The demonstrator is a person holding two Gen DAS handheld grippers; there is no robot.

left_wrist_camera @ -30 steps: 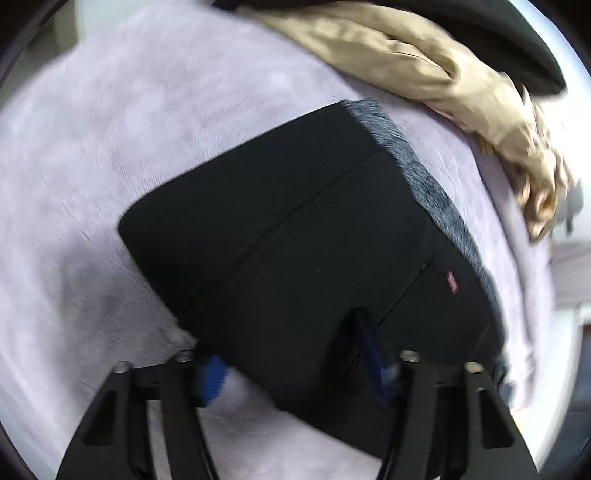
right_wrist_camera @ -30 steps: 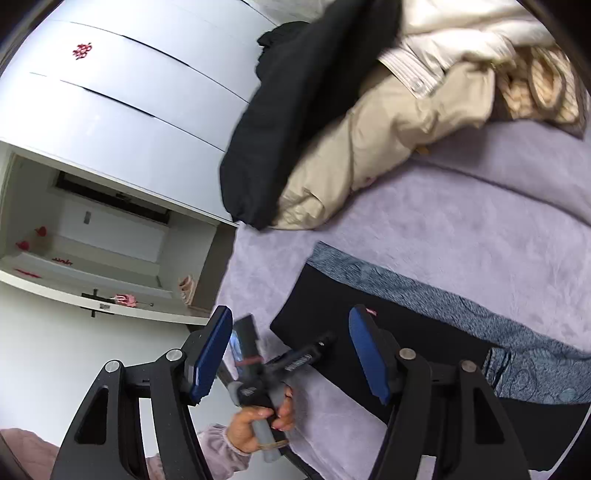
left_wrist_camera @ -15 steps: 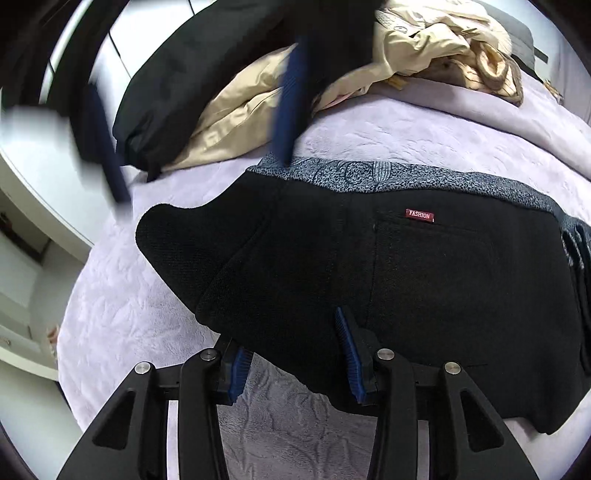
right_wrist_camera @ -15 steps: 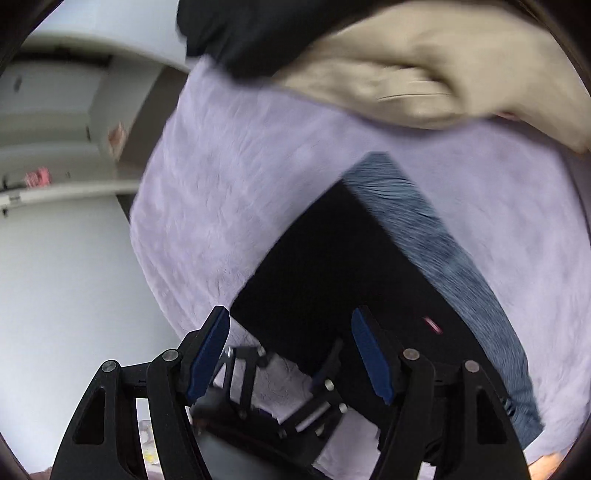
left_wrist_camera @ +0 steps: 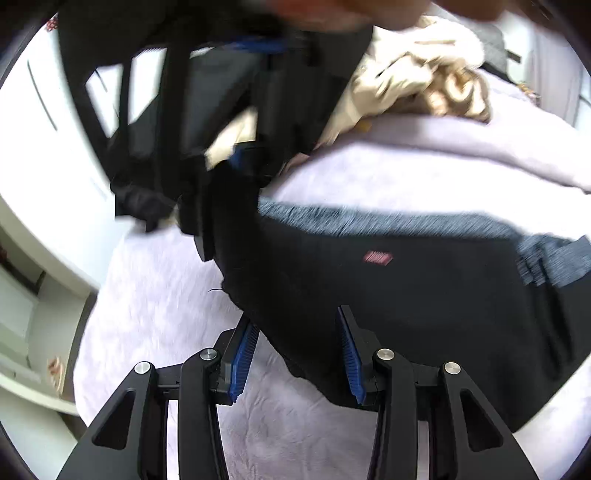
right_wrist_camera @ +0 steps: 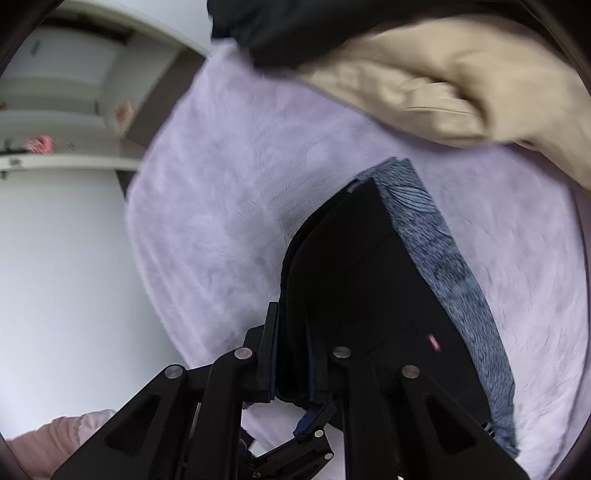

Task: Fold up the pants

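The pants (left_wrist_camera: 424, 295) lie on a lilac plush bed cover (left_wrist_camera: 166, 295), folded into a thick black bundle with a blue-grey marled waistband (right_wrist_camera: 454, 266) along one long edge and a small red label (left_wrist_camera: 376, 257) on the upper face. The fabric reads as soft, matte knit, judged light to moderate in weight, limp rather than stiff, and unlikely to slip from ribbed pads; the stacked layers may shear or fan apart if lifted by one layer only. The sound hold is judged to be across all layers at a folded corner or edge, with a second hold at the far end so the bundle stays square. The right hand-held gripper (right_wrist_camera: 291, 350) is closed on the near corner of the pants, black cloth pinched between its fingers (right_wrist_camera: 269, 347), several layers showing at that edge. The left hand-held gripper (left_wrist_camera: 295, 350) stands with its jaws apart at the near edge of the bundle, blue pads (left_wrist_camera: 243, 358) astride the cloth but not clamped on it. Beyond the pants a heap of beige clothing (right_wrist_camera: 461, 92) and a dark garment (right_wrist_camera: 295, 33) lie on the same bed. The left wrist view is motion-blurred, and its upper part is blocked by a dark blurred frame, so details there cannot be confirmed.
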